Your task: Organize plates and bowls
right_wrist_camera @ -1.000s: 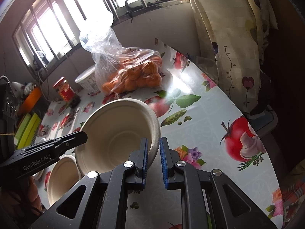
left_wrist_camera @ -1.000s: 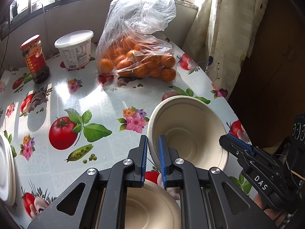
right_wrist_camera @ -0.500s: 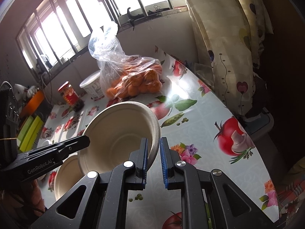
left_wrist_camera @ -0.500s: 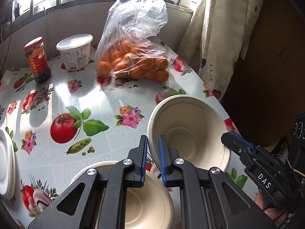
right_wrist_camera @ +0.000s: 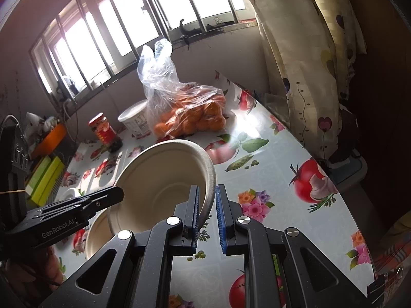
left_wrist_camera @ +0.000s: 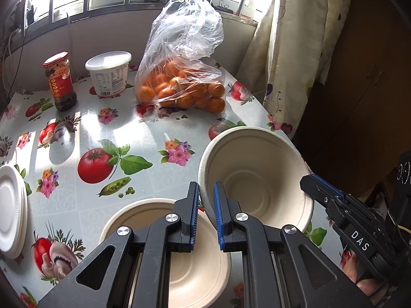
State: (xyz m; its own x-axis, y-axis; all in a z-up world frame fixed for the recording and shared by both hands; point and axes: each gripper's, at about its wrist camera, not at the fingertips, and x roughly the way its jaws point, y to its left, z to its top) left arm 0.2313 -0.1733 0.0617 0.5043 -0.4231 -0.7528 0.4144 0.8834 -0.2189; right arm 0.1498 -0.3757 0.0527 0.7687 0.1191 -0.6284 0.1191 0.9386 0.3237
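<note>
A cream paper bowl [left_wrist_camera: 257, 177] is held in the air between both grippers. My left gripper [left_wrist_camera: 205, 214] is shut on its left rim, and my right gripper [right_wrist_camera: 207, 213] is shut on its right rim; the bowl also shows in the right wrist view [right_wrist_camera: 159, 179]. The right gripper shows at the right of the left wrist view [left_wrist_camera: 341, 215]. A second cream bowl [left_wrist_camera: 195, 259] sits on the table below, partly under the held one; it also shows in the right wrist view [right_wrist_camera: 96, 231]. A stack of white plates [left_wrist_camera: 10, 205] lies at the table's left edge.
A bag of oranges [left_wrist_camera: 179, 87], a white tub [left_wrist_camera: 109, 75] and a red-labelled jar [left_wrist_camera: 60, 82] stand at the back of the flowered tablecloth [left_wrist_camera: 128, 133]. A curtain [left_wrist_camera: 295, 38] hangs at the right beyond the table edge. Green boxes [right_wrist_camera: 43, 177] lie far left.
Both grippers have lifted the held bowl higher and tilted the view back; more of the lower bowl and the window now show.
</note>
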